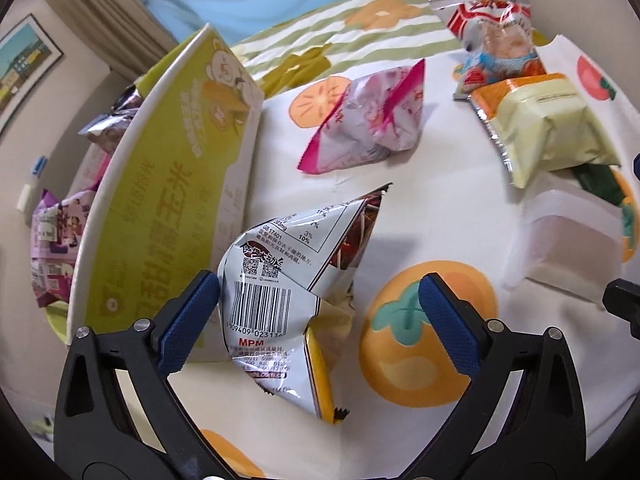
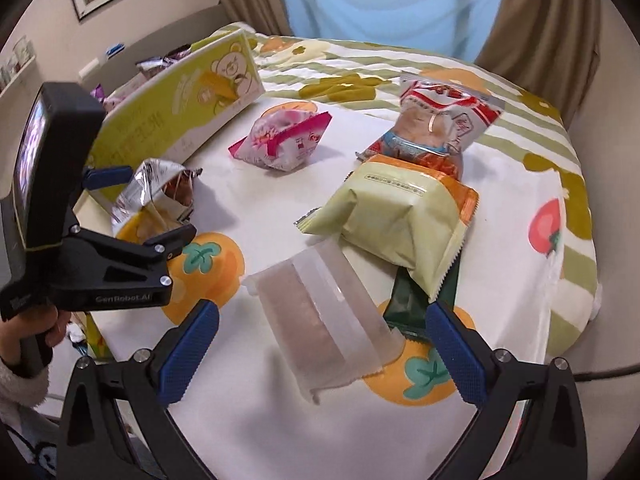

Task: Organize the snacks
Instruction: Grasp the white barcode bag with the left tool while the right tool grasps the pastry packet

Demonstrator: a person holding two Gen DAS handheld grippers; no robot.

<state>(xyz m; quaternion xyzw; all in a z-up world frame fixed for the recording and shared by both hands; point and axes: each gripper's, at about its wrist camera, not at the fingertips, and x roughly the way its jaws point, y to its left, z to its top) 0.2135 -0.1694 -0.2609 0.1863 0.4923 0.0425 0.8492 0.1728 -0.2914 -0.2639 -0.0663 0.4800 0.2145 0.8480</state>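
My left gripper (image 1: 320,308) is open around a silver snack packet with a barcode (image 1: 276,292), which lies on the bed beside the green cardboard box (image 1: 168,184). The packet (image 2: 154,196) and the left gripper (image 2: 140,208) also show in the right wrist view. My right gripper (image 2: 322,340) is open and empty, its jaws on either side of a frosted white pouch (image 2: 320,316). Beyond lie a pale green packet (image 2: 392,216), a dark green packet (image 2: 416,300), a red-and-white bread bag (image 2: 436,120) and a pink packet (image 2: 284,140).
The green box (image 2: 180,104) stands on the left with purple and silver packets (image 1: 56,240) inside it. The bed cover (image 2: 280,420) has orange fruit prints. Curtains (image 2: 540,12) and a window are behind; the bed edge falls off at right.
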